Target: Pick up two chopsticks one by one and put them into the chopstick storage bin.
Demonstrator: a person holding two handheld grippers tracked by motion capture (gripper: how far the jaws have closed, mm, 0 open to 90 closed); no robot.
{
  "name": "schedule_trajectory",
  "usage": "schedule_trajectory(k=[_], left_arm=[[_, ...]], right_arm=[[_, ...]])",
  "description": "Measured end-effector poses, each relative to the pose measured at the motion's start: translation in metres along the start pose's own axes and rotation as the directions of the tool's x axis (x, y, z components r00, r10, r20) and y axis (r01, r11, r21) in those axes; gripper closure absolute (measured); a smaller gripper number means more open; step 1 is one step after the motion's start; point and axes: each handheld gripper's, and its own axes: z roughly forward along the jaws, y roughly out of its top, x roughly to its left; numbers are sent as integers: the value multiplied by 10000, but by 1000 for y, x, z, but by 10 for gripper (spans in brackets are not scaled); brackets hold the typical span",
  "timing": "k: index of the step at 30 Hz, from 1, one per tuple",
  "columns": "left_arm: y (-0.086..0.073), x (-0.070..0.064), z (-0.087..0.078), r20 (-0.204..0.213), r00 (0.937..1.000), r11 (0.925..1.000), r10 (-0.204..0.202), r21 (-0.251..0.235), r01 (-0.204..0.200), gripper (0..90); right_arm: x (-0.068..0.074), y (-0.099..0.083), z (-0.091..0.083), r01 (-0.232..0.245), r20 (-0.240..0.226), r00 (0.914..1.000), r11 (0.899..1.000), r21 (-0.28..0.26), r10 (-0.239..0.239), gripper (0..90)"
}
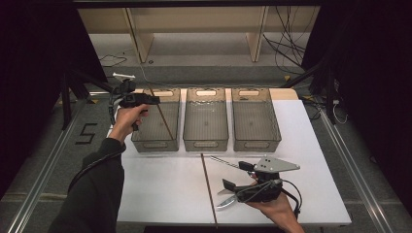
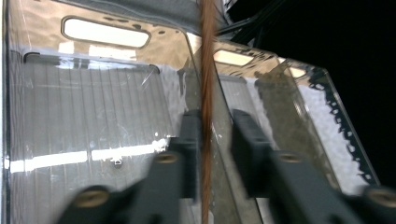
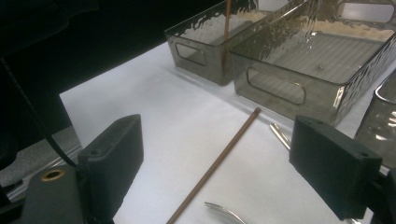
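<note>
The left gripper (image 1: 154, 100) hangs over the far end of the leftmost of three clear smoky plastic bins (image 1: 156, 122), held up by the person's left hand (image 1: 127, 119). In the left gripper view a thin brown wooden stick (image 2: 207, 93) runs straight up between its two black jaws: it lies against the inner face of one jaw, while a narrow gap shows between it and the other, so the jaws are only partly closed and I cannot tell whether they truly pinch it. From above, this stick slants across the leftmost bin, from the gripper down toward the bin's near right corner.

A second thin brown wooden stick (image 1: 209, 189) lies flat on the white table top (image 1: 160, 189), in front of the middle bin (image 1: 205, 119) and pointing toward it. The right gripper (image 1: 232, 191), in the person's right hand (image 1: 272, 206) at the near edge of the table, sits just right of this stick. In the right gripper view its jaws stand wide apart and hold nothing; the stick (image 3: 217, 163) lies on the table between them, nearer the left jaw and clear of both. A shiny metal utensil (image 1: 224, 204) rests on the table beside the right gripper, and another slim metal piece (image 1: 224, 161) lies just beyond it, near the middle bin
</note>
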Motion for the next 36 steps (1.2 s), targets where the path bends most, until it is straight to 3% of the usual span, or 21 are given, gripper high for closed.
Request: schedule_trajectory(k=[1,4,5,6,7,10,12,17,21,23,24,29,36], left_arm=[[0,-1,2,-116,9999,10000,41,91,-40,682],[0,-6,8,-674,9972,9987,311,424,-283,475],[0,-7,9,-952,9944,9980,453,472,-409,363],[0,-8,11,-1217,9905,9968,638,554,-574,363],[-1,-10,12,-1366,9881,9962,707,595,-631,268],[-2,-15,15,-1454,9845,9926,985,848,-868,211],[-3,-19,14,-1490,9807,9895,1268,885,-1145,200],[-10,-29,2,-1000,9839,9882,1484,534,-1436,200],[-24,-37,-15,-357,9875,9881,1534,-61,-1538,193],[-40,-42,-27,-23,9846,9841,1746,-319,-1746,192],[-40,-42,-27,-23,9846,9841,1746,-319,-1746,192],[-75,-47,-42,185,9766,9742,2142,-774,-2122,187],[-123,-41,-59,74,9656,9578,2600,-1292,-2569,183]], right_arm=[[0,0,0,0,0,10000,10000,0,0,184],[0,0,0,14,-24,10000,10000,18,-14,184],[0,0,0,-1,-24,10000,10000,34,1,184],[0,0,0,-1,-24,10000,10000,34,1,184],[0,-1,0,19,-41,10000,10000,34,-19,185],[0,-1,1,34,-29,10000,10000,71,-33,185],[1,-1,1,48,-4,10000,9999,92,-48,185],[2,0,2,84,151,9998,9995,293,-88,185],[5,1,6,18,431,9991,9976,690,-48,201],[8,1,9,40,486,9988,9964,852,-82,214],[8,1,9,40,486,9988,9964,852,-82,214],[15,2,19,111,808,9965,9889,1483,-233,246],[26,7,40,76,1010,9943,9706,2405,-328,279]])
